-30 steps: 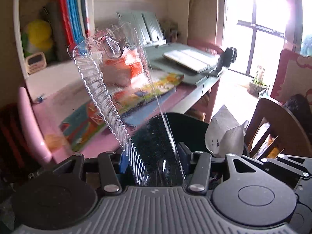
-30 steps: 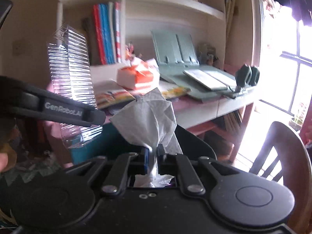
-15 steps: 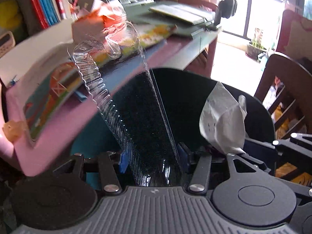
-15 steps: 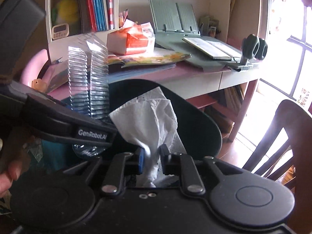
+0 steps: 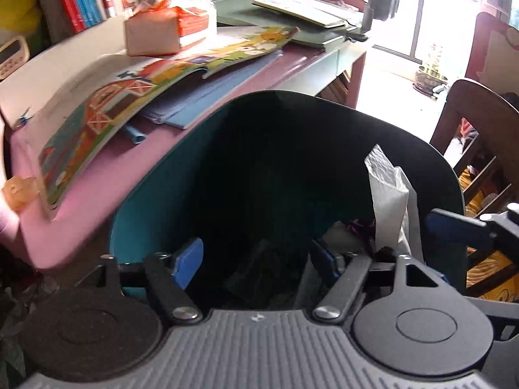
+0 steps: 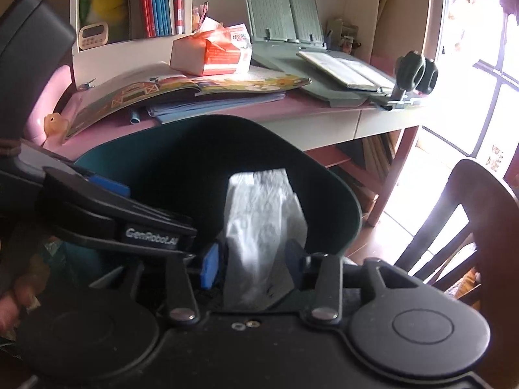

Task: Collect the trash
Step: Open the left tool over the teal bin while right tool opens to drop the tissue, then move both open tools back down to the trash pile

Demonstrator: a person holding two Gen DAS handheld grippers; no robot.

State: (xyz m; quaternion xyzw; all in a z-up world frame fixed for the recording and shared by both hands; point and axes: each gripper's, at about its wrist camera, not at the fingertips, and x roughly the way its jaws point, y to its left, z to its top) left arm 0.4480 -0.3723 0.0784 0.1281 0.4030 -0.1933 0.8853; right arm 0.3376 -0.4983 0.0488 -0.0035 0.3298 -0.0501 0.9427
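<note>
A dark teal trash bin (image 5: 152, 175) stands below both grippers, its inside dark, and it also shows in the right wrist view (image 6: 343, 201). My left gripper (image 5: 256, 259) is open and empty over the bin mouth. My right gripper (image 6: 253, 261) is open over the bin, with a white crumpled tissue (image 6: 262, 227) loose between its parted fingers. The tissue (image 5: 389, 207) also shows at the right in the left wrist view. The clear plastic tray is out of sight.
A pink desk (image 6: 227, 113) behind the bin carries an open picture book (image 6: 181, 89), an orange tissue pack (image 6: 211, 53) and a green book stand (image 6: 285, 19). A wooden chair (image 6: 486, 227) stands at the right. Shelves with books rise at the back.
My left gripper opened and the clear plastic tray left it and is gone from view. My right gripper opened around the tissue. Both grippers came lower over the bin.
</note>
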